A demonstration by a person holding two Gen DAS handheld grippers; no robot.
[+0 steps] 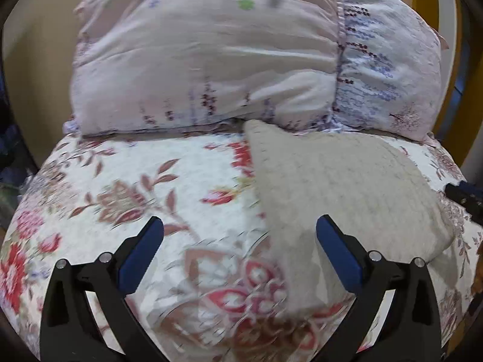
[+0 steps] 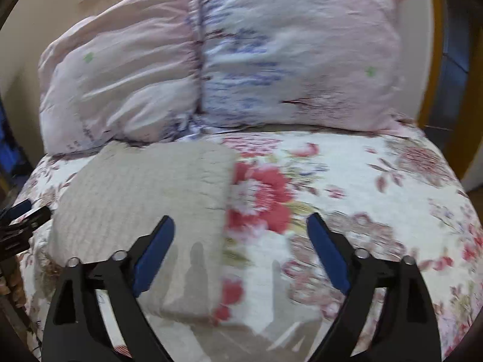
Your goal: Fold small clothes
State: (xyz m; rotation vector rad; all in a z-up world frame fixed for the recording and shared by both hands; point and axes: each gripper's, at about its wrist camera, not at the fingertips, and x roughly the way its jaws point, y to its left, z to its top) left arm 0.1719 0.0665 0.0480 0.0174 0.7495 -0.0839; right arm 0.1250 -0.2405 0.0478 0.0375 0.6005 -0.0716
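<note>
A small beige knit garment [image 1: 338,193] lies folded in a rough rectangle on a floral bedspread [image 1: 126,187]. In the right wrist view the garment [image 2: 145,193] lies left of centre. My left gripper [image 1: 240,229] is open and empty above the garment's left edge. My right gripper [image 2: 240,226] is open and empty above the garment's right edge. The right gripper's tip shows at the right edge of the left wrist view [image 1: 465,194]. The left gripper's tip shows at the left edge of the right wrist view [image 2: 24,214].
Two pale pink and blue printed pillows [image 1: 211,66] lean at the head of the bed, right behind the garment, also in the right wrist view [image 2: 229,60]. A beige wall [image 2: 45,15] and a yellow frame [image 1: 428,6] stand behind.
</note>
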